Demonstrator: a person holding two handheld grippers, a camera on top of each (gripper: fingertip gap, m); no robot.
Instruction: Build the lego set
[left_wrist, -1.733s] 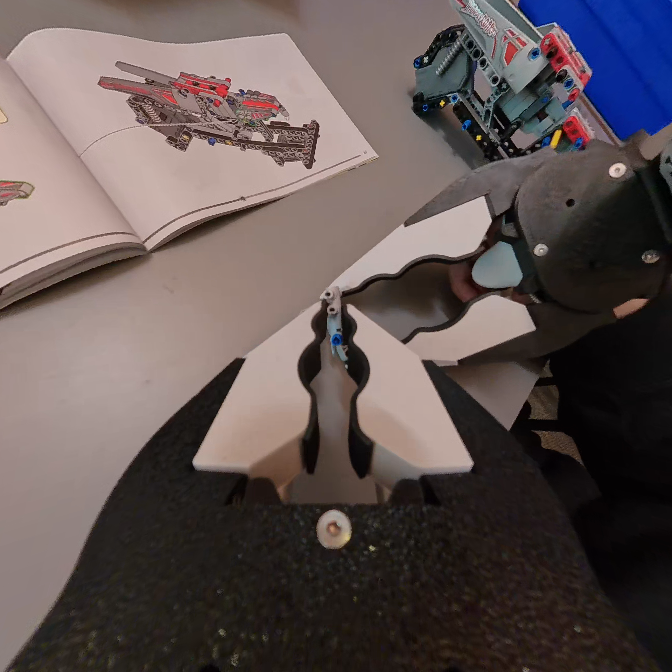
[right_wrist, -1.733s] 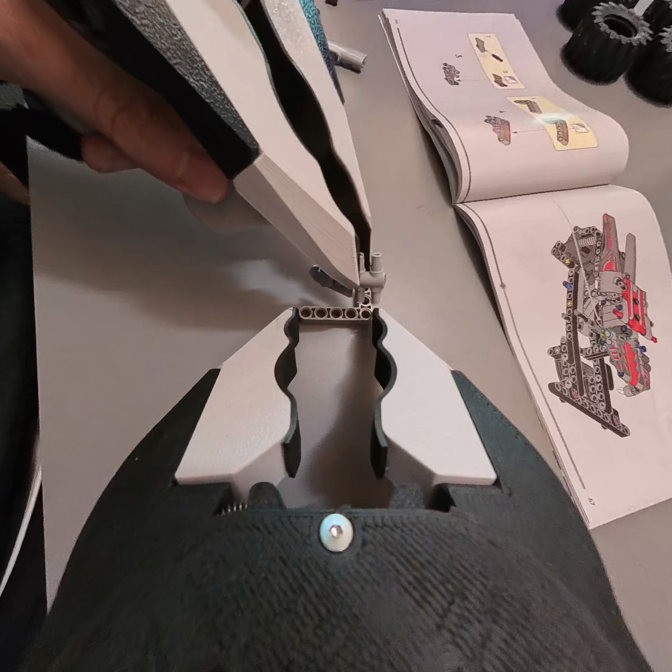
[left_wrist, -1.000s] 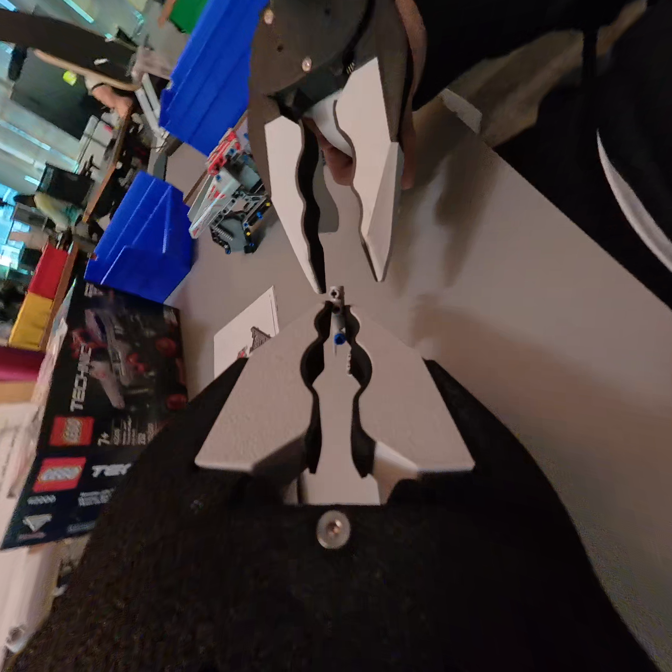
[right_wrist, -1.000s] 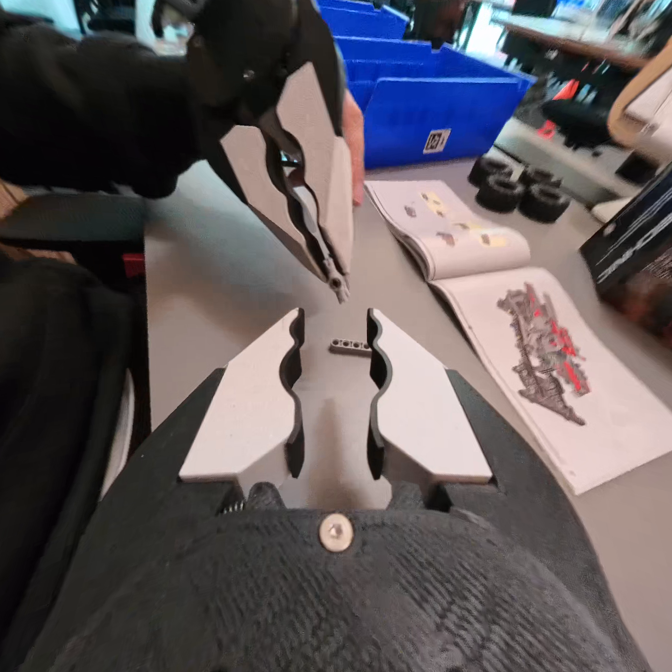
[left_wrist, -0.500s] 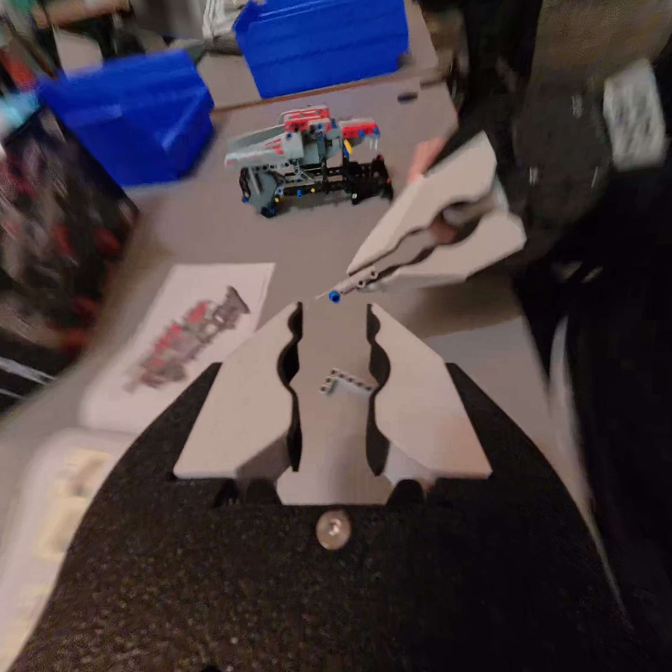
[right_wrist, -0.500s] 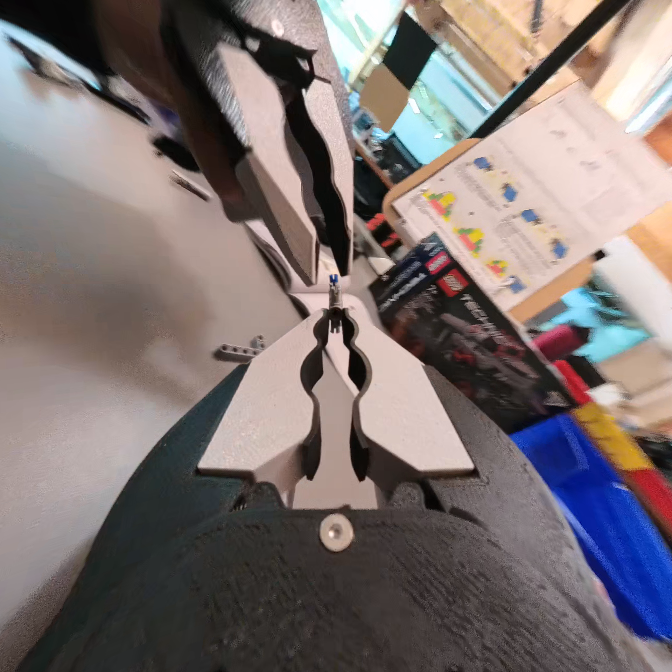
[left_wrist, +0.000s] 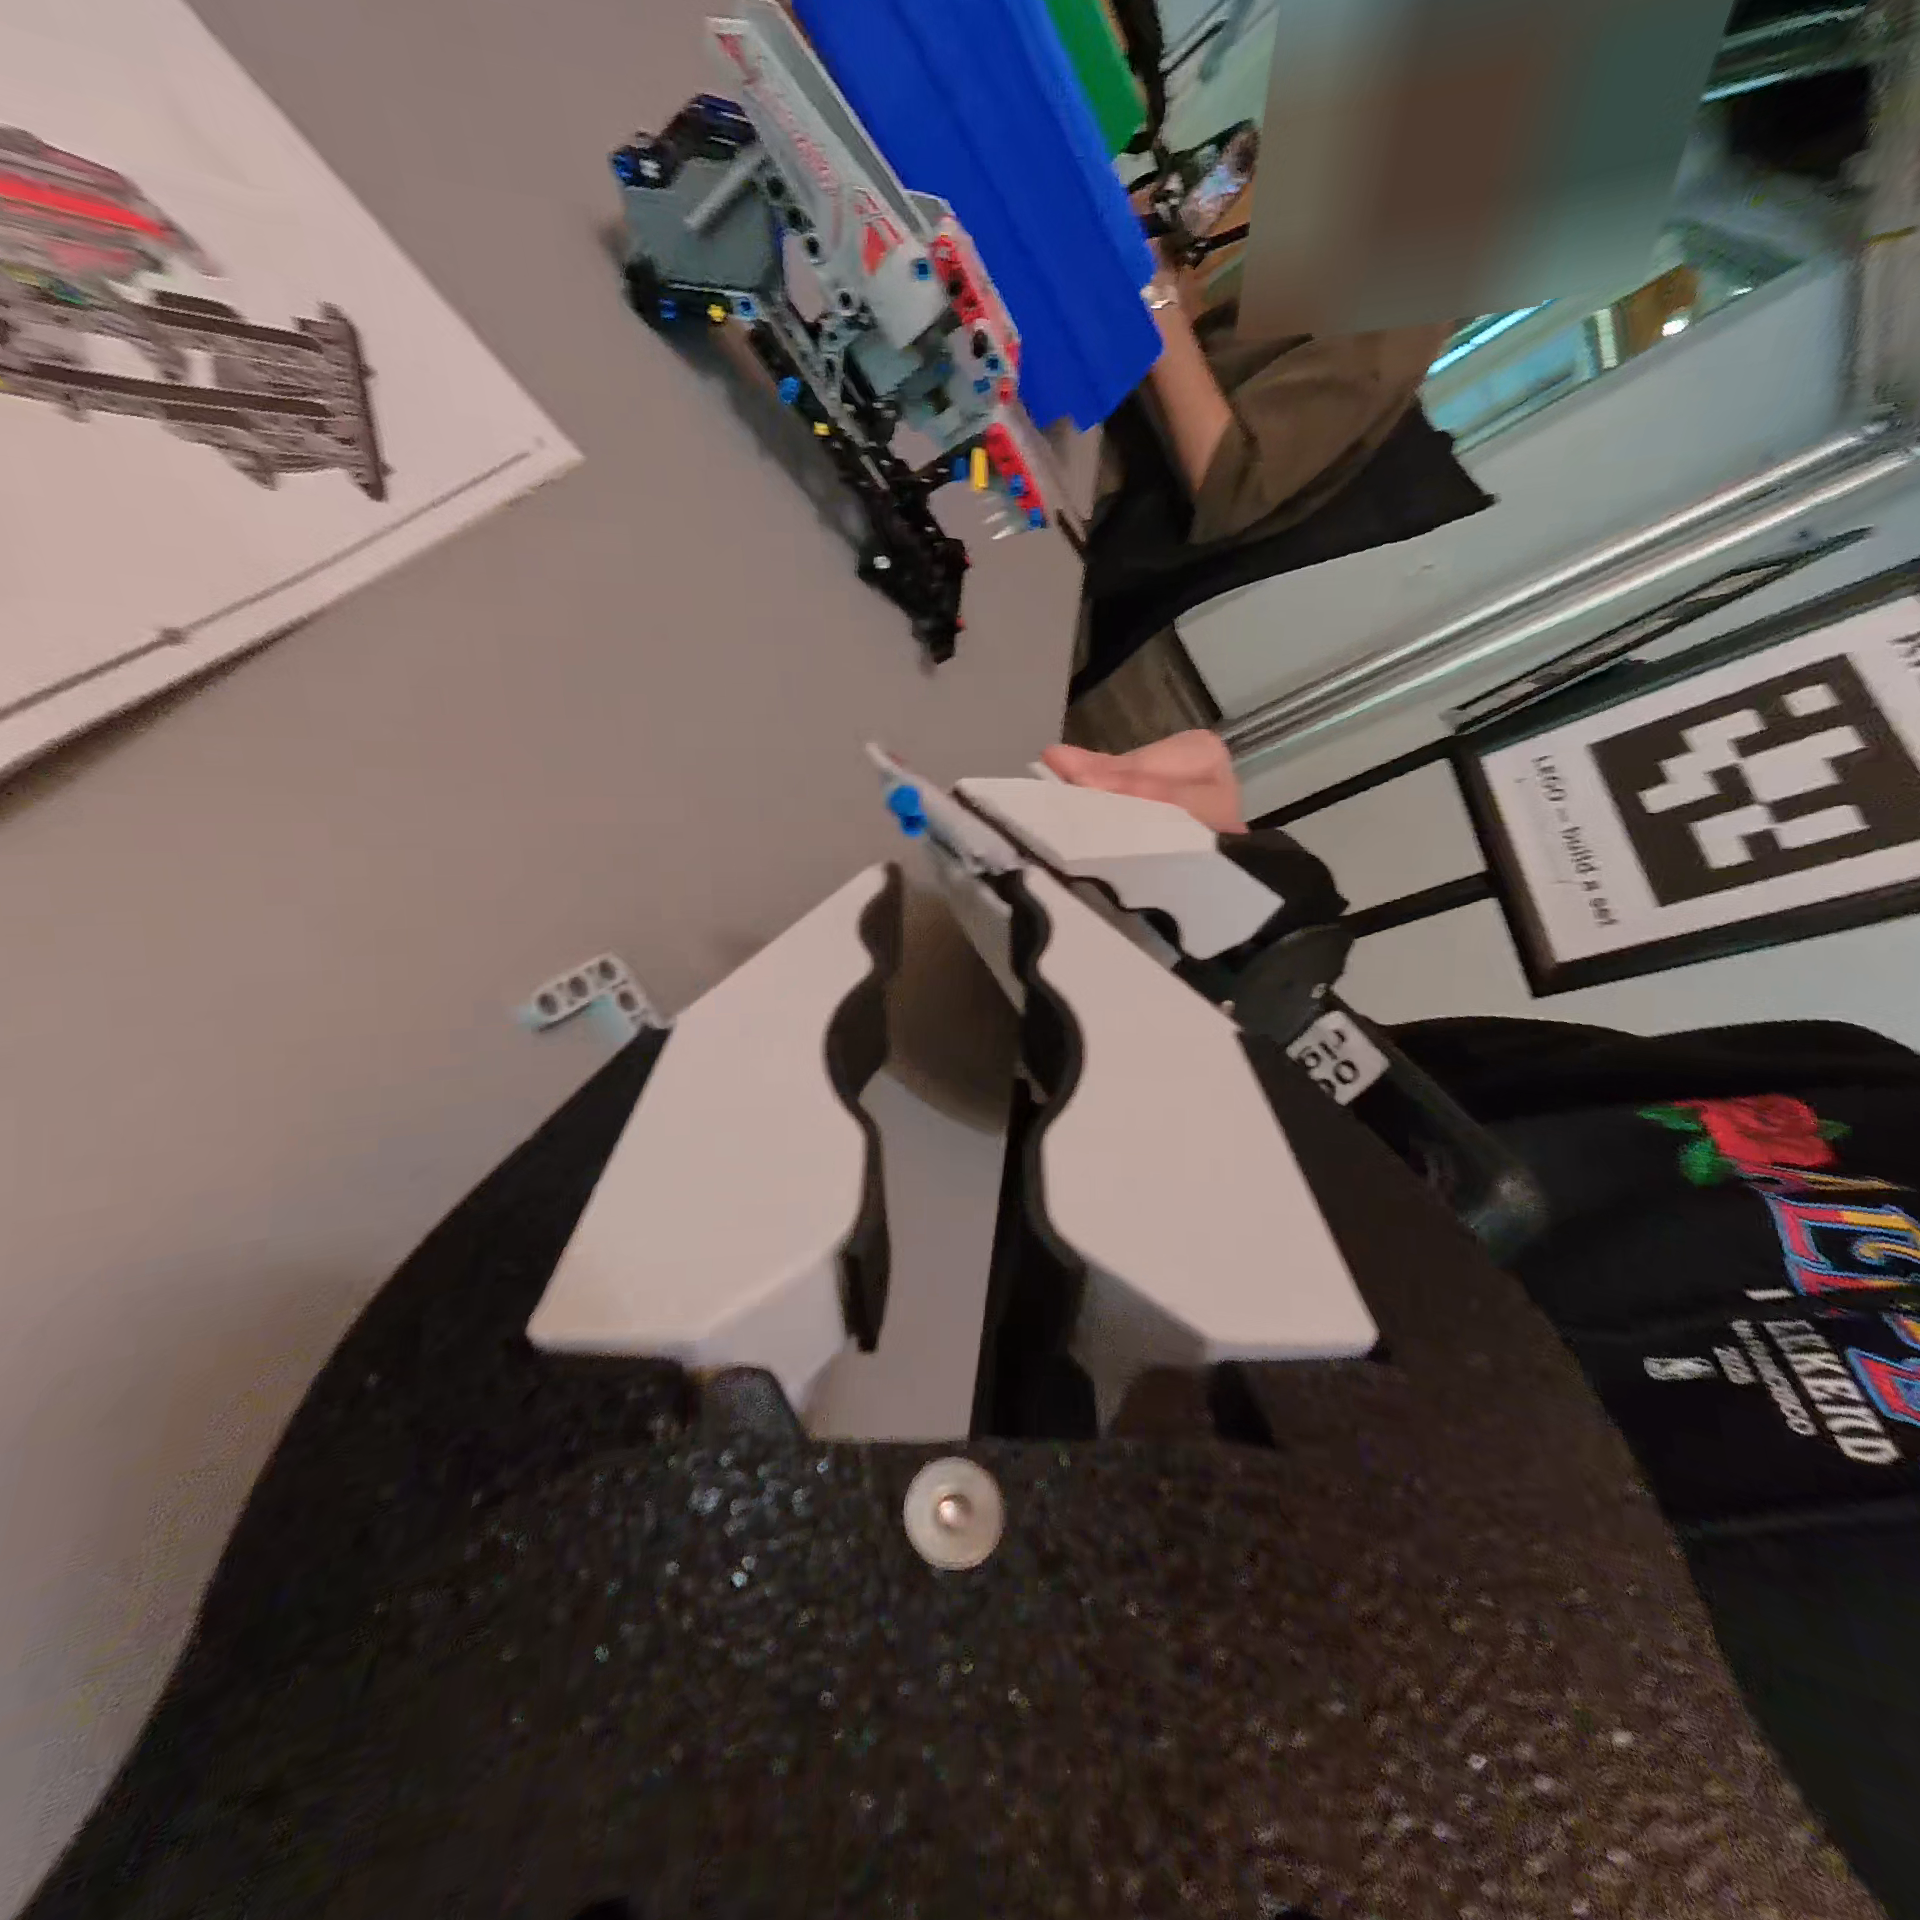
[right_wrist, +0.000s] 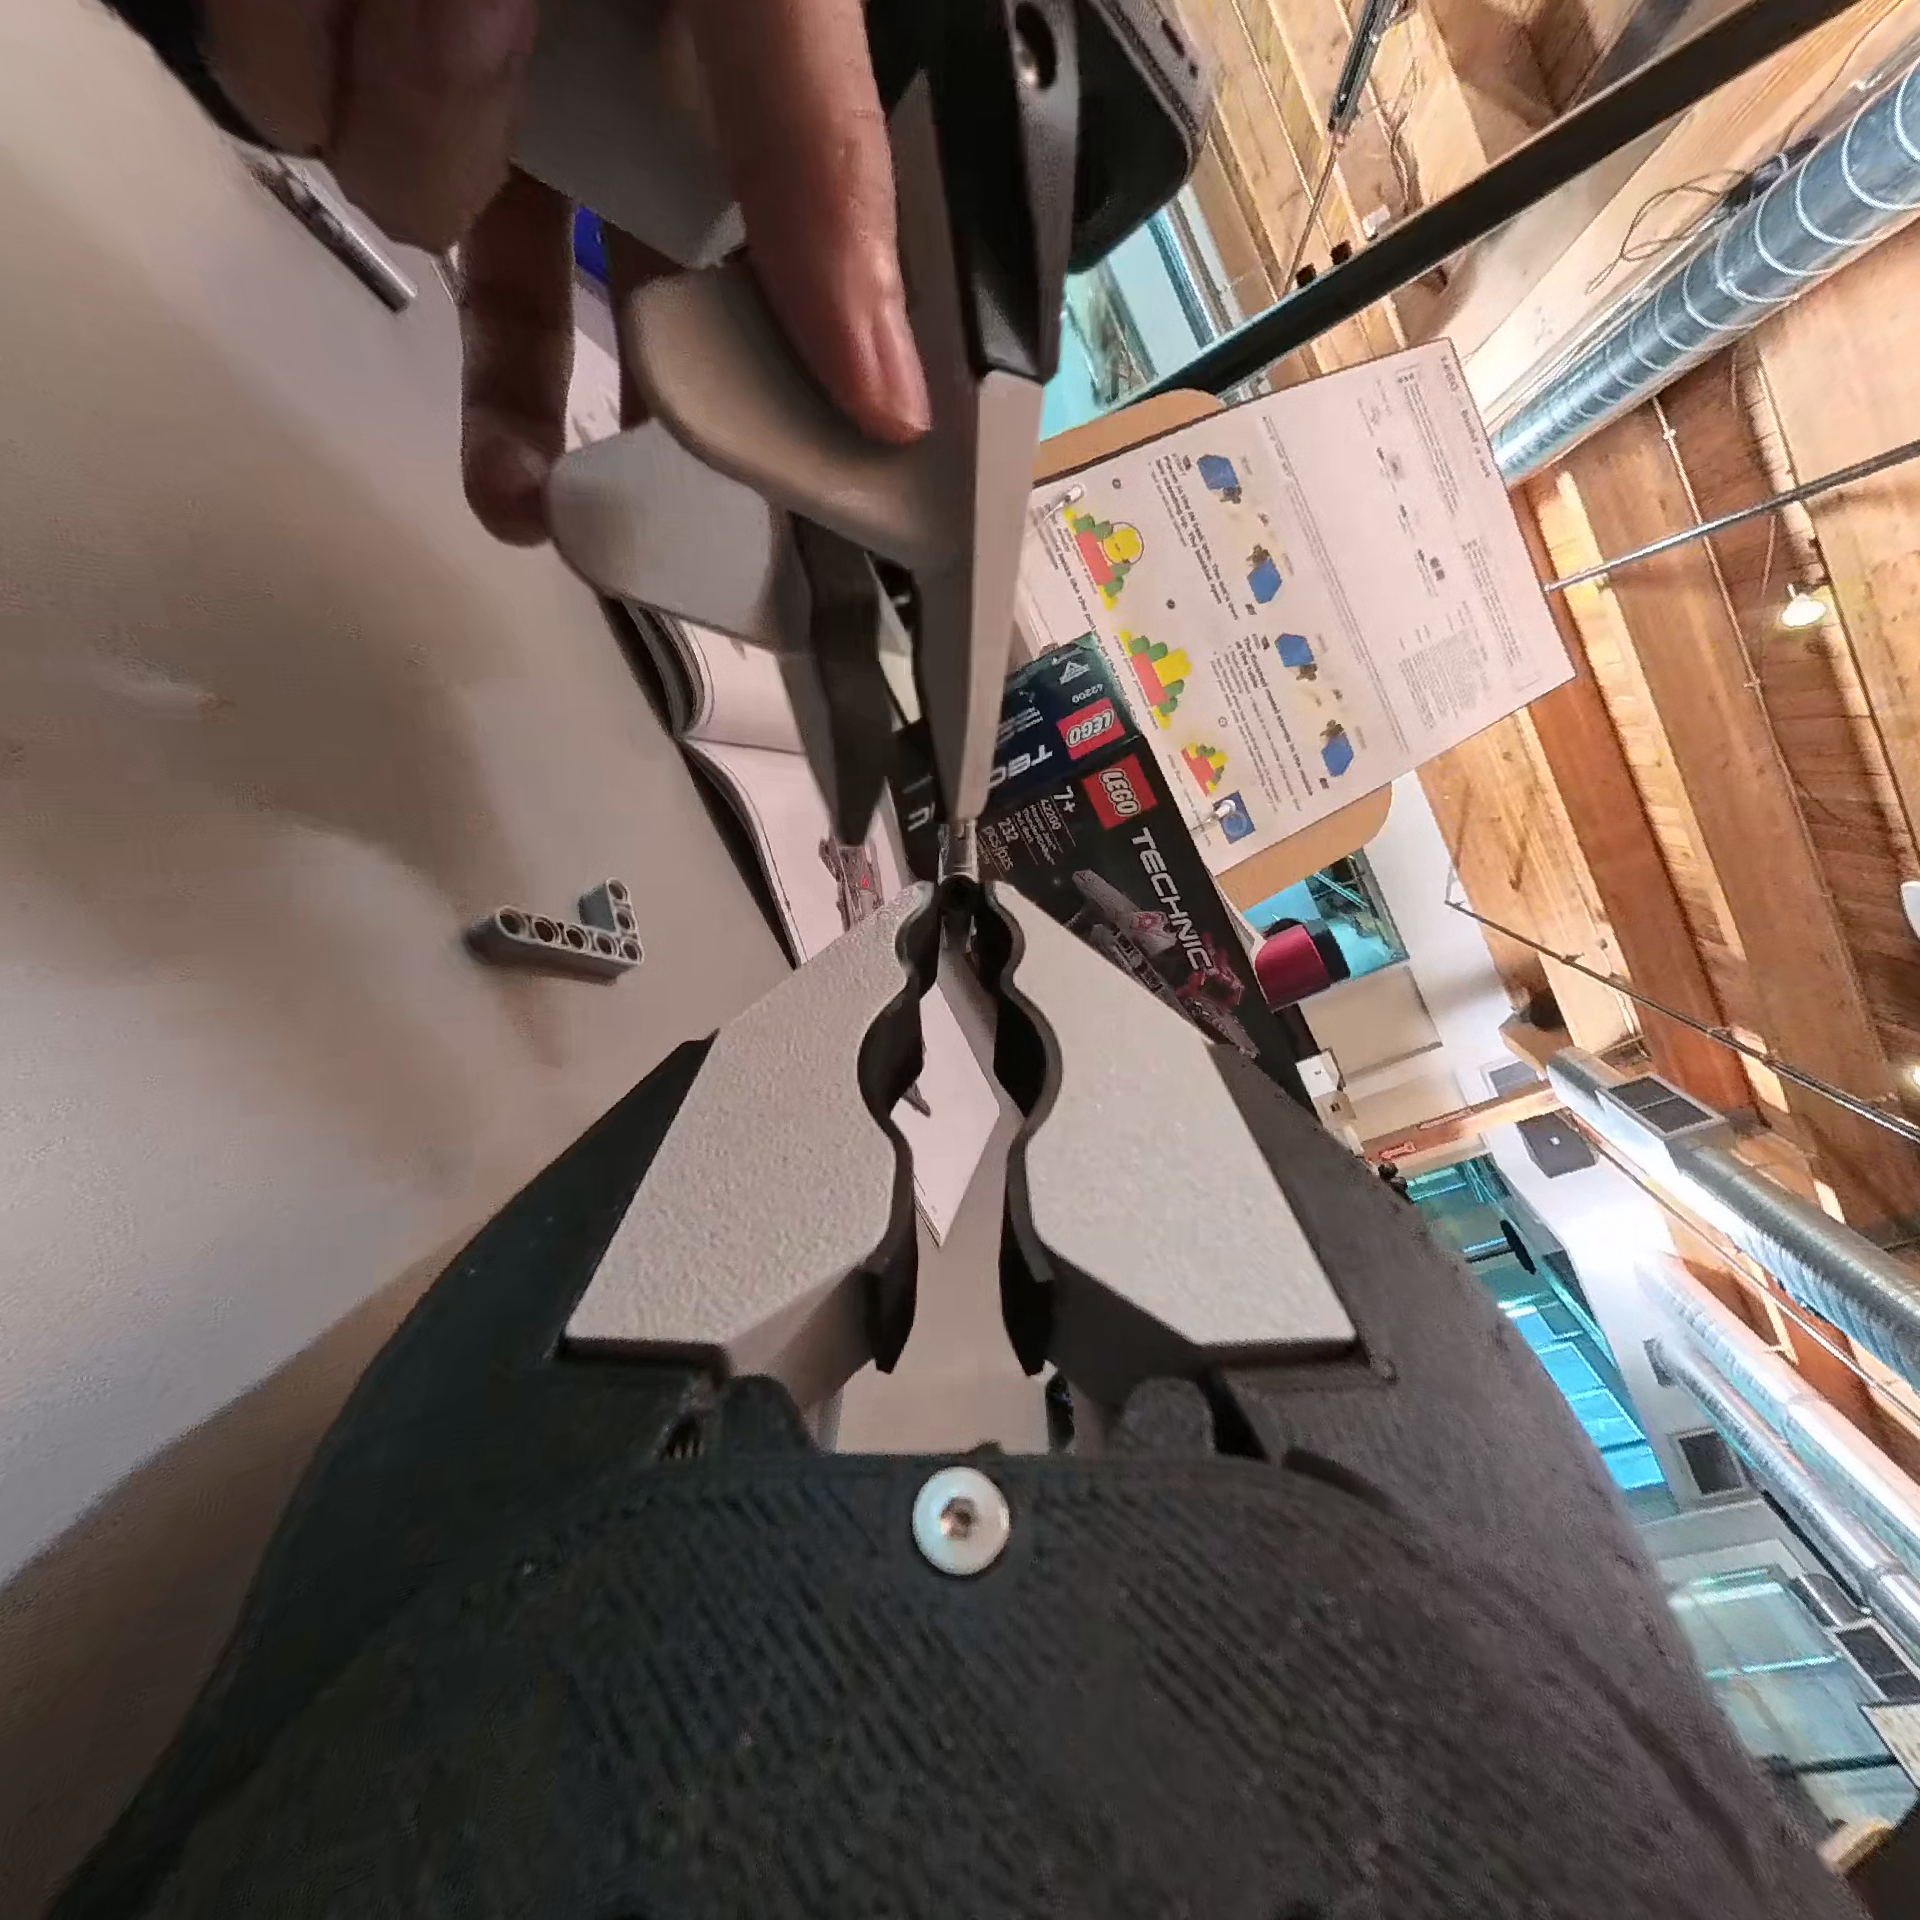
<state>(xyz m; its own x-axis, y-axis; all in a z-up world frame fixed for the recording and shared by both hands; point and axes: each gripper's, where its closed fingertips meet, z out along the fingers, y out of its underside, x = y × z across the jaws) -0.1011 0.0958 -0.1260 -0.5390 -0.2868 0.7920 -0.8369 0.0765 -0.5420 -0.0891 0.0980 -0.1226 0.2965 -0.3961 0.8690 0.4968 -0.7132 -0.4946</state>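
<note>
Right gripper (right_wrist: 954, 896) pinched on small grey pin piece (right_wrist: 958, 844), its blue tip only in left view; left gripper (left_wrist: 961, 883) agape, empty.

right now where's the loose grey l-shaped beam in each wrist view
Left wrist view: the L-shaped beam lies on the grey table, left of centre, just off the left gripper's left finger.
Right wrist view: the beam lies on the table, left of centre, left of the right gripper.
Shared landmark: the open instruction booklet.
</note>
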